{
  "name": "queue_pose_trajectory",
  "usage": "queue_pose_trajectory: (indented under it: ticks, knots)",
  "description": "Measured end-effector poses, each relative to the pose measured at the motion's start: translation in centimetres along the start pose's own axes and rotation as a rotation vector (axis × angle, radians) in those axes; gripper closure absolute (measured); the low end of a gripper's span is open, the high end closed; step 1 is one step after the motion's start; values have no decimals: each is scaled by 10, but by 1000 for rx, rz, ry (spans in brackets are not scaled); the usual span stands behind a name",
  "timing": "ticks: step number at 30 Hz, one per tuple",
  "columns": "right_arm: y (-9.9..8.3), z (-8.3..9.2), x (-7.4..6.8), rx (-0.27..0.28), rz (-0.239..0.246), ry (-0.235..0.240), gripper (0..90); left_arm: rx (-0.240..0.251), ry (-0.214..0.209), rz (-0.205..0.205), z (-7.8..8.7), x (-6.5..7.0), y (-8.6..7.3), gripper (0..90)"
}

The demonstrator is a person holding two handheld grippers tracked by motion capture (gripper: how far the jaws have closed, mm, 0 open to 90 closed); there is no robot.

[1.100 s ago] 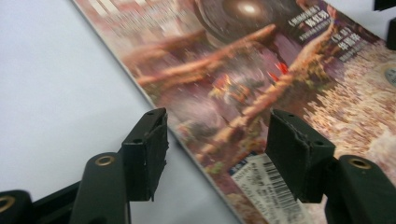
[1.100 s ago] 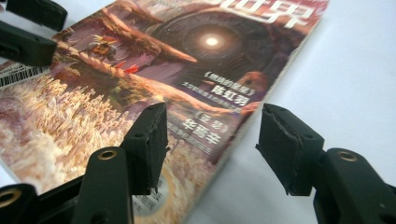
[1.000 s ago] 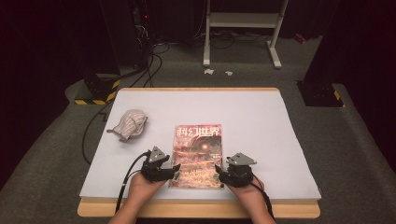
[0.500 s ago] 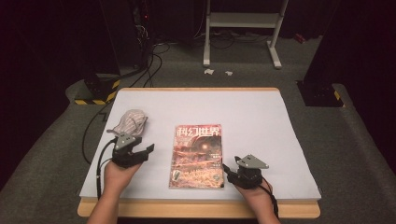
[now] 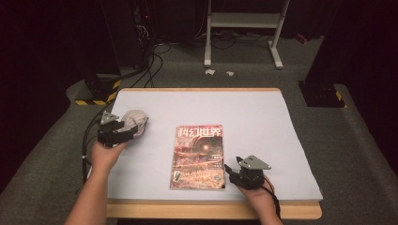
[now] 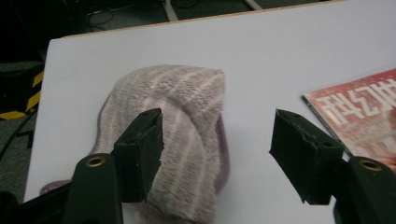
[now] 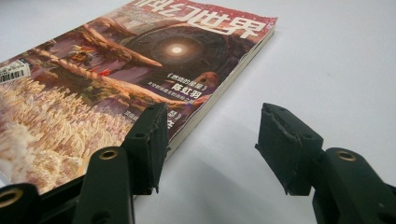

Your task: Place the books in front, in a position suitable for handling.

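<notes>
Left gripper (image 5: 123, 130) closing in on the striped cloth (image 5: 133, 123), magazine (image 5: 198, 157) waiting mid-desk.

Its jaws have just been widening and stand well apart with nothing gripped: in the left gripper view the crumpled cloth (image 6: 180, 135) lies ahead, behind one jaw and not clamped. The right gripper (image 5: 233, 171) hovers at the magazine's near right corner, jaws agape and empty, the magazine (image 7: 135, 79) flat on the white desk (image 5: 263, 122). Looks like early going: the cloth isn't picked up yet, and any work with it is all to come.
</notes>
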State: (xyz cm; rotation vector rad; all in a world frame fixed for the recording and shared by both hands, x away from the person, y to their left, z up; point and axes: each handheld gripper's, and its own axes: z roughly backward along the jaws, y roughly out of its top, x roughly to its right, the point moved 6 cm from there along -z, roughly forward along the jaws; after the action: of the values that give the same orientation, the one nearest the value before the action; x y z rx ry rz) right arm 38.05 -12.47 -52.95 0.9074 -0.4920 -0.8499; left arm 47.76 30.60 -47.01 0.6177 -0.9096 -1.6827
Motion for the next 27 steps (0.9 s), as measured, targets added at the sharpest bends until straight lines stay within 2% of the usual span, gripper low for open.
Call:
queue_pose_trajectory:
  ticks: [4,10,16,22,27]
  knots:
    - [-1,-1,-1,-6,-6,3,428,-15,10,37,-15,-15,0,308]
    - [-1,-2,-3,-7,-3,11,434,-93,24,69,-37,-30,-9,254]
    - [-2,-4,-7,-17,-2,21,436,-174,2,94,-52,-32,-21,257]
    - [-2,-4,-9,-16,1,23,436,-216,-10,103,-60,-31,-33,300]
    - [-2,-5,-9,-16,10,26,436,-228,9,65,-61,-28,-35,339]
